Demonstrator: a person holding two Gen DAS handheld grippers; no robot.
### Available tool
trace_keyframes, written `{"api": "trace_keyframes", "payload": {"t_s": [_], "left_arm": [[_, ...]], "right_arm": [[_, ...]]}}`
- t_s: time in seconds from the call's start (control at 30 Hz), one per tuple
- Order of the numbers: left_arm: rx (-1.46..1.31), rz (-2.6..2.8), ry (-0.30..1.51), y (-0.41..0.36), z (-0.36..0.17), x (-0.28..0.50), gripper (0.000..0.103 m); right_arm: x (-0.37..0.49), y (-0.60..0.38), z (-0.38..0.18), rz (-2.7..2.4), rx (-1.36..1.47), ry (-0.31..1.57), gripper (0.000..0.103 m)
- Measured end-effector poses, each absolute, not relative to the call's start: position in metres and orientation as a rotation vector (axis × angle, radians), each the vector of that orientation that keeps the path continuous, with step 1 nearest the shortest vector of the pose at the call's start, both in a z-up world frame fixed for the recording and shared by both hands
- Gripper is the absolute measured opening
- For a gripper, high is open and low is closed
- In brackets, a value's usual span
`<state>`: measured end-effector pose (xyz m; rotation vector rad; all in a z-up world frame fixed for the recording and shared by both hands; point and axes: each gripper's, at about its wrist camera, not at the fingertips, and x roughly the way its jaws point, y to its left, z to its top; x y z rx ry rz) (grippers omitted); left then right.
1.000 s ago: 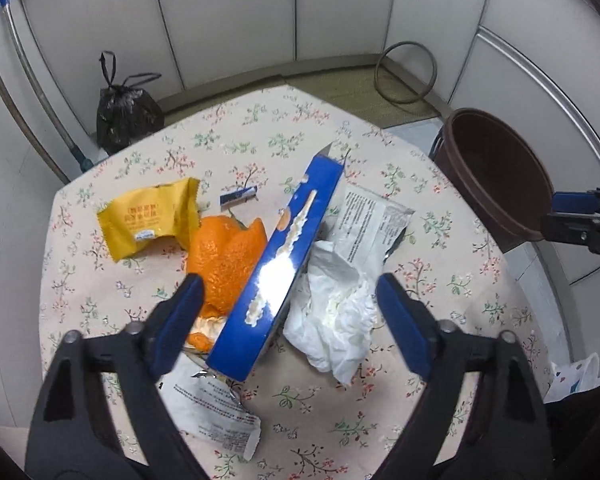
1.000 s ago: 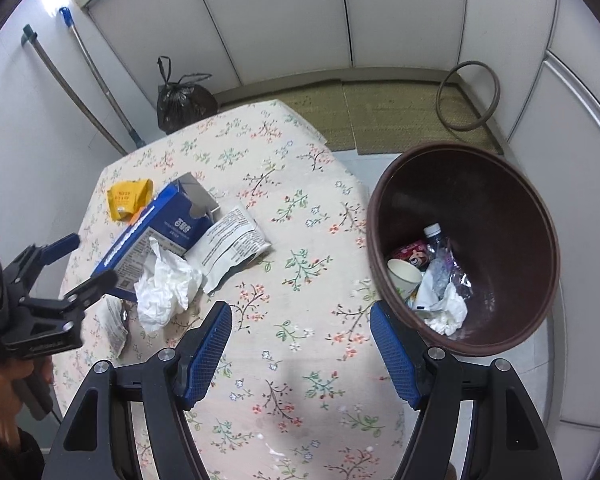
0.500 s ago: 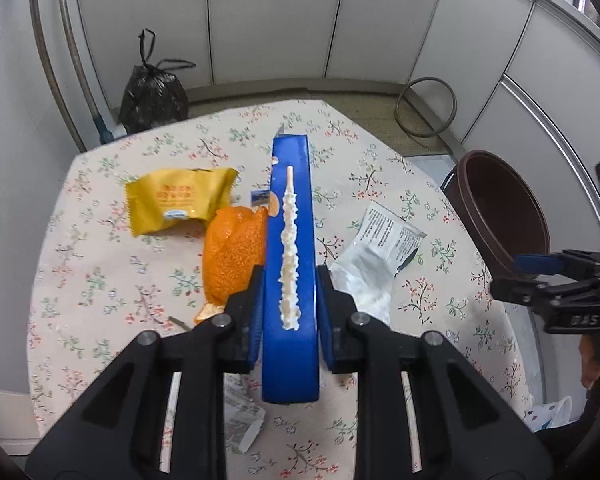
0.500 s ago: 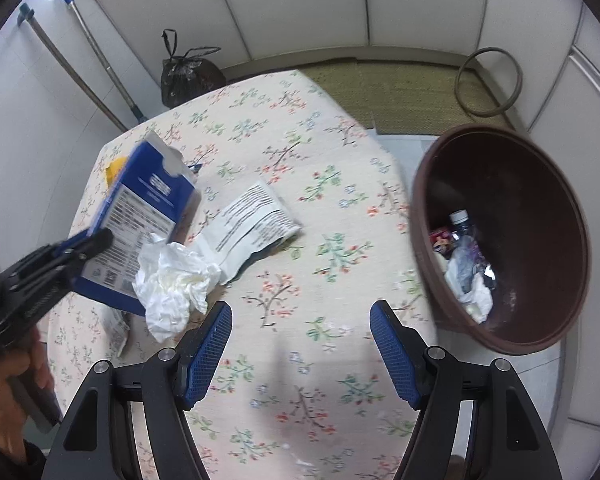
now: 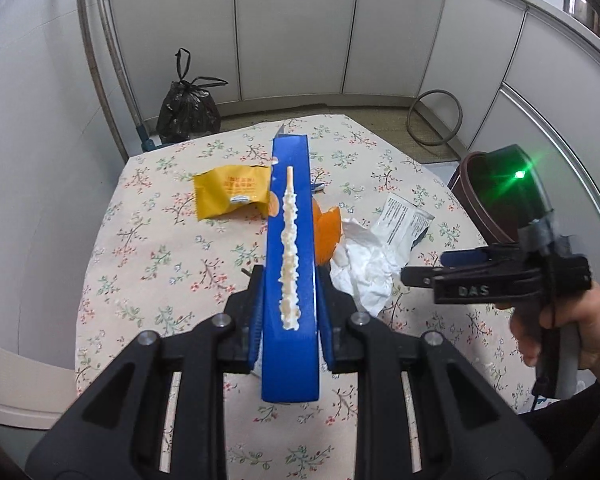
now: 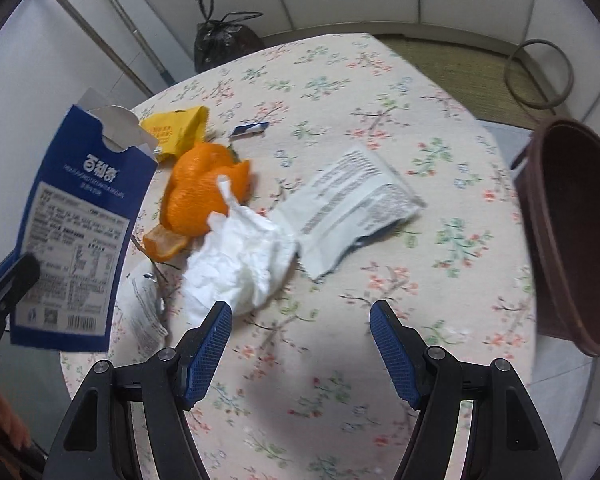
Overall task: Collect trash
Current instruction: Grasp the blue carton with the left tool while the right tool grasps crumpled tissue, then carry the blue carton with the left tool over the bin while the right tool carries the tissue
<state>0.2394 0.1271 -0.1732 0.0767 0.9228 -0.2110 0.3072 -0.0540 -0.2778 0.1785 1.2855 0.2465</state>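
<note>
Between my right gripper fingers lies bare tablecloth, an open path. Ahead, crumpled tissue, orange peel and a white wrapper crowd together; the brown bin bounds the table's right edge.

The tablecloth is pale cream with small red, green and blue flower sprigs. The box is deep blue, with a ragged cream-white strip along its narrow edge; its broad face carries white lettering and a white label panel with a barcode. The peel is bright orange. The snack packet is yellow. The tissue is white. The wrapper is white with dark print. The bin is dark brown. The bag is black.
</note>
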Motion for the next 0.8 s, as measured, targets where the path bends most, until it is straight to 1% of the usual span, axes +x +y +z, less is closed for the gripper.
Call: {"api": "trace_keyframes", "payload": {"t_s": [0.27, 0.33, 0.37, 0.4, 0.47, 0.5, 0.6, 0.8], "left_arm": [[0.061, -0.188, 0.927, 0.143, -0.175, 0.229, 0.025], [0.06, -0.183, 0.928, 0.146, -0.175, 0.228, 0.025], [0.06, -0.181, 0.928, 0.147, -0.175, 0.228, 0.025], [0.059, -0.178, 0.928, 0.147, -0.176, 0.228, 0.025], [0.052, -0.171, 0.928, 0.148, -0.177, 0.229, 0.026], [0.046, -0.171, 0.928, 0.147, -0.176, 0.228, 0.026], [0.025, -0.173, 0.922, 0.146, -0.175, 0.227, 0.026], [0.031, -0.184, 0.891, 0.136, -0.167, 0.223, 0.026]], "right_arm": [[0.325, -0.024, -0.307, 0.268, 0.212, 1.288, 0.072], [0.327, -0.02, -0.312, 0.278, 0.213, 1.287, 0.065], [0.328, -0.018, -0.314, 0.291, 0.209, 1.291, 0.052], [0.328, -0.016, -0.315, 0.302, 0.205, 1.294, 0.035], [0.328, -0.012, -0.315, 0.313, 0.168, 1.297, 0.027], [0.327, -0.01, -0.314, 0.319, 0.153, 1.297, 0.021], [0.324, -0.01, -0.306, 0.338, 0.134, 1.292, 0.015], [0.317, -0.032, -0.286, 0.333, 0.15, 1.283, 0.014]]}}
